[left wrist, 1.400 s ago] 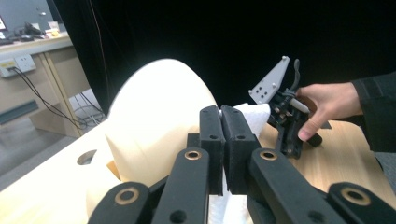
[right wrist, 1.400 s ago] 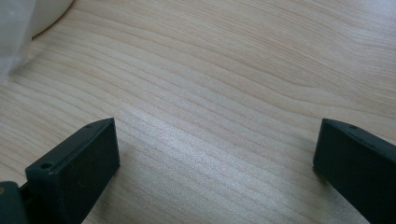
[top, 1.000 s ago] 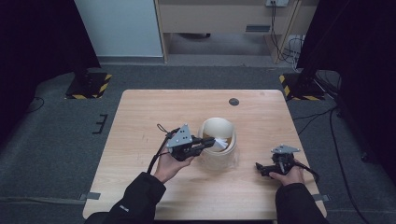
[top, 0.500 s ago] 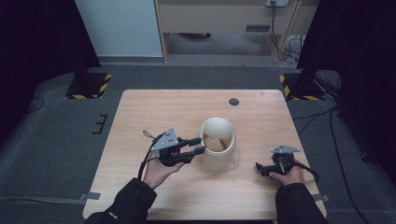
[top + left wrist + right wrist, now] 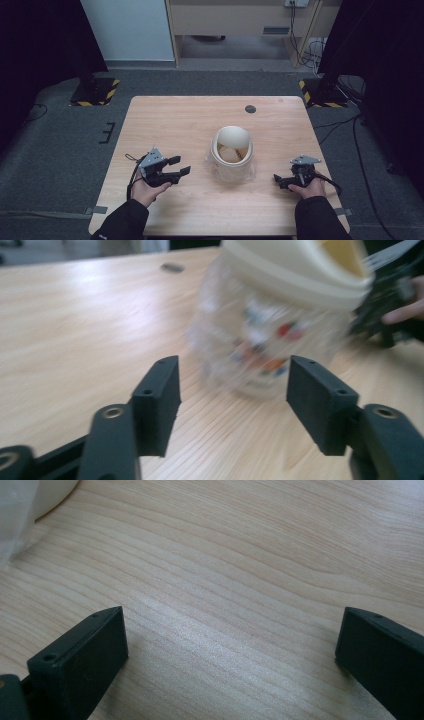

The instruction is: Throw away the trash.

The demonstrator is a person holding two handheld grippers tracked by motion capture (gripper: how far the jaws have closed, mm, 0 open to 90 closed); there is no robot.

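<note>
A round container (image 5: 231, 156) with a cream top and a clear lower part stands at the middle of the wooden table (image 5: 190, 120). In the left gripper view the container (image 5: 280, 325) is blurred, just beyond the jaws. My left gripper (image 5: 180, 165) sits left of it, a short way off and pointing at it. Its jaws have just been opening, and in its own view the left gripper (image 5: 232, 377) has nothing between them. My right gripper (image 5: 277, 179) rests right of the container, near the front edge. Over bare wood, the right gripper (image 5: 232, 630) is open and empty.
A small dark disc (image 5: 250, 109) lies near the table's far edge. Clear plastic (image 5: 12, 525) and the container's cream base reach into the right gripper view's upper left corner. The person's right hand (image 5: 402, 312) with its gripper shows behind the container.
My left gripper has drawn back to the left from the container's rim, sunk toward the table and opened its jaws. The right gripper has stayed put.
</note>
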